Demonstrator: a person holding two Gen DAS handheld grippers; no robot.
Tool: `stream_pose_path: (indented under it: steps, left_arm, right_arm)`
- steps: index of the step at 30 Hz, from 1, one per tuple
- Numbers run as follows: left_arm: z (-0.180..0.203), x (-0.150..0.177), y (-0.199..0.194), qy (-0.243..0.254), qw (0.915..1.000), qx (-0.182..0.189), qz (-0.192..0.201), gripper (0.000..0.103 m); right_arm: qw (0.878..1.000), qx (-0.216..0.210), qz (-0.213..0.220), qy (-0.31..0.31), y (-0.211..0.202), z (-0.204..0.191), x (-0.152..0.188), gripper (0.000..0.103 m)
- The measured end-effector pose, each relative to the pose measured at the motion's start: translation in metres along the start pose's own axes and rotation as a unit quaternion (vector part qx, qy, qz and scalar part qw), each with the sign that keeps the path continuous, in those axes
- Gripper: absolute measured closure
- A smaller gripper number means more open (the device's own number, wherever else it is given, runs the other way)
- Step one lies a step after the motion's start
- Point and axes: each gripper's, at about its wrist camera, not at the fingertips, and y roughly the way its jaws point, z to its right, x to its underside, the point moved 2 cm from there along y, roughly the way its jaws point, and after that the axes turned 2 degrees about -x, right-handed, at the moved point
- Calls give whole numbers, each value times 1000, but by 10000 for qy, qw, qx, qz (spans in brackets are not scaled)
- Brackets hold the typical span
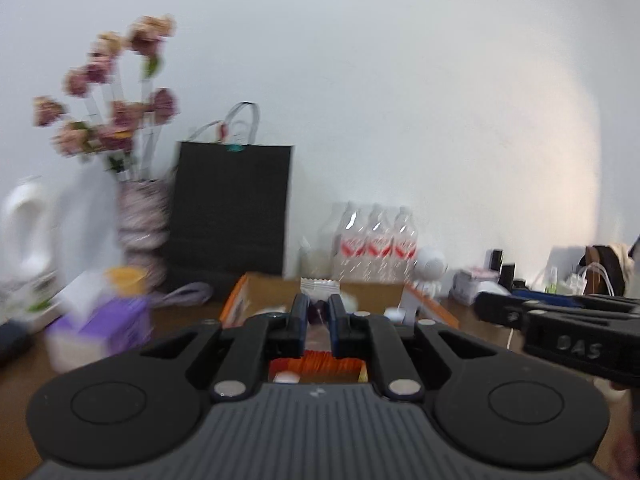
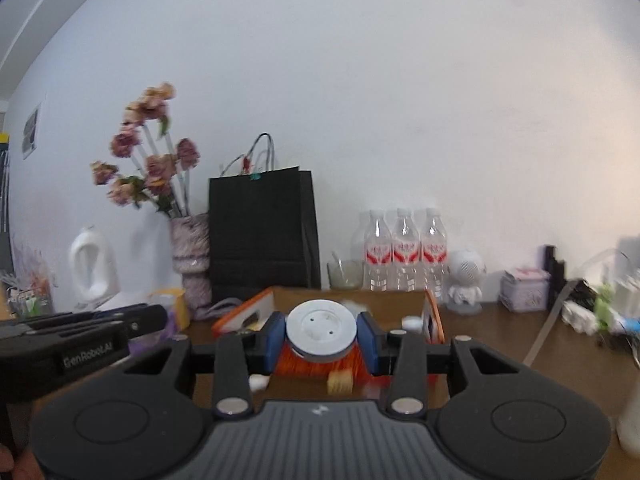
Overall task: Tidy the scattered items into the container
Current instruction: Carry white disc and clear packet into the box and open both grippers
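An open cardboard box (image 1: pixel 280 286) with orange flaps stands on the brown table ahead of both grippers; it also shows in the right wrist view (image 2: pixel 392 300). My left gripper (image 1: pixel 319 312) is shut on a small snack packet (image 1: pixel 319 289) with a white crimped top, held over the box. My right gripper (image 2: pixel 322 340) is shut on a round white disc-shaped lid (image 2: pixel 321 330), held over the box above something orange (image 2: pixel 320 364). Small white pieces (image 2: pixel 412 323) and a yellow piece (image 2: pixel 340 384) lie inside the box.
Against the wall stand a black paper bag (image 2: pixel 262 232), a vase of dried flowers (image 2: pixel 190 256), three water bottles (image 2: pixel 406 252), a white figurine (image 2: pixel 464 280) and a glass bowl (image 2: pixel 344 274). A purple box (image 1: pixel 100 330) sits left. Clutter lies at the right.
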Motion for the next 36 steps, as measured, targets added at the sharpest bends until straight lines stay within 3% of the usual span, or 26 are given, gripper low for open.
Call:
stream_pose_path:
  steps: [3,6,9,12,17,19,20,22,26,33,36]
  left_arm:
    - [0,-33,73,-77,9992,233,-330,92]
    - [0,-52,155,-254,9938,438,-989,92]
    - [19,-57,227,-102,9864,656,-1503,92]
    - [47,-43,299,221,9725,724,-2202,91]
    - [52,-8,386,139,9457,570,-3196,90]
    - [48,0,400,113,9393,555,-3383,86]
    - [47,2,402,129,9397,599,-3366,78]
    - [48,2,402,182,9388,722,-3363,48]
    - [38,-6,400,48,9379,754,-3387,46]
    - [15,-37,364,82,9398,577,-3368,17]
    - [4,-44,336,303,9416,275,-3343,15]
  right_arm:
    - [9991,-75,-394,145,72,33,-33,65]
    - [9895,-55,-1316,603,150,77,-56,65]
    - [9726,85,-2203,734,220,106,-67,65]
    - [9544,299,-2896,657,279,123,-64,65]
    - [9211,458,-3819,608,343,134,-34,65]
    - [9106,491,-4055,632,356,136,-24,65]
    - [9084,476,-4110,608,360,136,-21,57]
    - [9059,494,-4174,525,368,133,-18,42]
    - [9126,532,-4026,476,370,130,-25,40]
    - [9059,403,-4094,1006,346,133,-50,25]
    - [9021,324,-4139,1176,327,125,-51,24]
